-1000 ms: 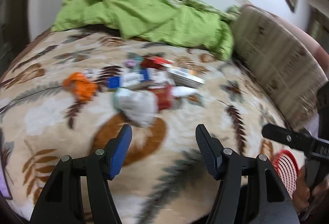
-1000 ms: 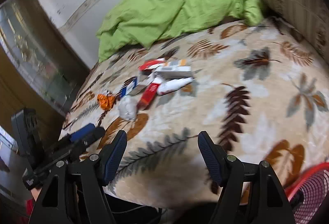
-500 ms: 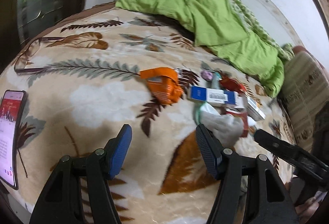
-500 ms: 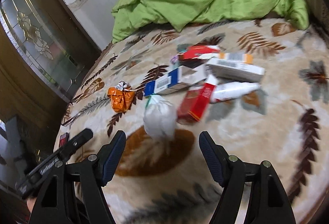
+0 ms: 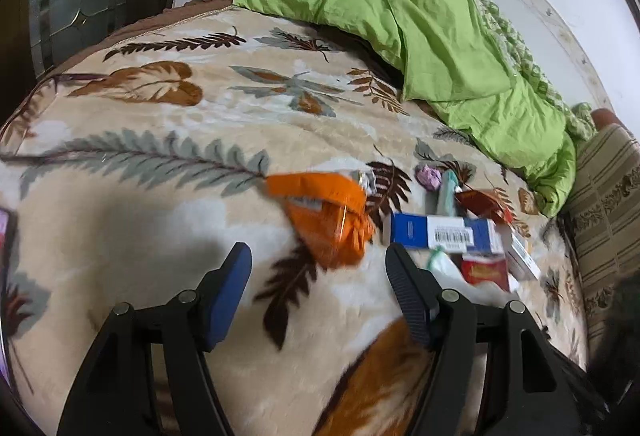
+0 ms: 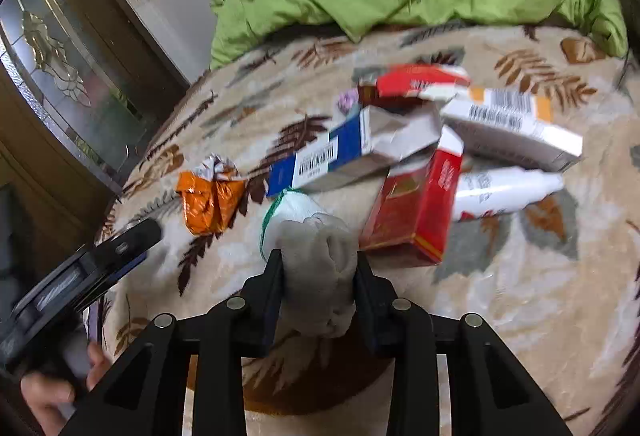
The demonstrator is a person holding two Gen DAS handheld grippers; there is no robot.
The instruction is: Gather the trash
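Between right hand-held gripper (image 6: 318, 276) fingers now: sock (image 6: 320, 268)

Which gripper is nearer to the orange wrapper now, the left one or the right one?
Left. The left gripper hovers open just short of the orange wrapper. The right gripper is shut on the white bag, beside the wrapper.

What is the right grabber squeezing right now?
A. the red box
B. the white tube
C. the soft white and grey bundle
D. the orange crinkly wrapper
C. In the right wrist view, the right gripper is closed on the white and grey bundle, while the orange wrapper, red box and white tube lie untouched on the blanket.
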